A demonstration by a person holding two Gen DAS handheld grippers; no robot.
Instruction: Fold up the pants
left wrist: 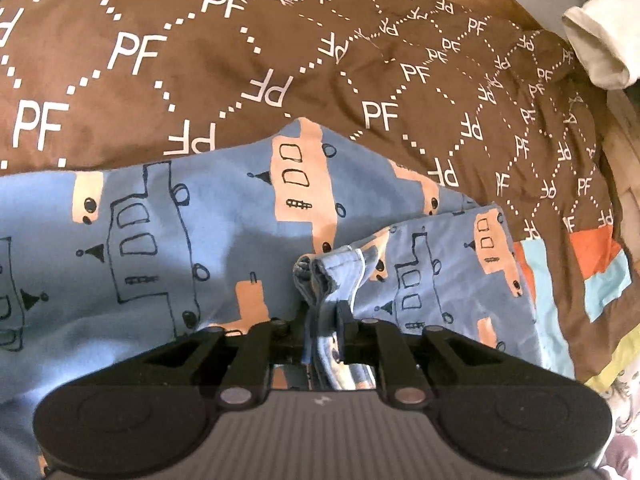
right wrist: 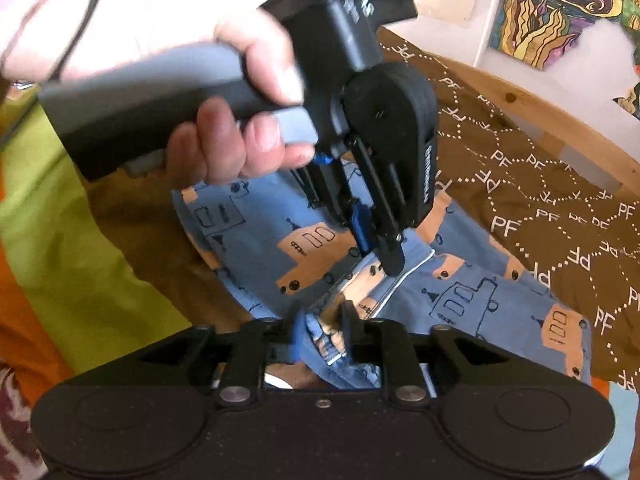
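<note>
The pants (left wrist: 168, 240), blue with orange and outline truck prints, lie on the brown blanket (left wrist: 240, 60) lettered PF, which serves as landmark here. Most of the cloth is spread flat near the blanket's near edge, with one part doubled over on itself.

The left gripper (left wrist: 324, 304) has its jaws nearly closed, pinching a bunched hem or cuff edge of the pants; the cloth stands up between the fingers. Judged reason: it holds that edge gathered so the layers stay together while being carried over the blanket.

The right gripper (right wrist: 320, 332) is likewise narrowed around a thick wad of blue cloth, so both tools hold the same garment close together. In the right wrist view the person's hand (right wrist: 240, 120) grips the left tool's handle just above the pants, tilted down toward the blanket.

Likely stage: mid-fold, two pinched points being aligned. Risk: thick bunch could slip from narrow jaws.
</note>
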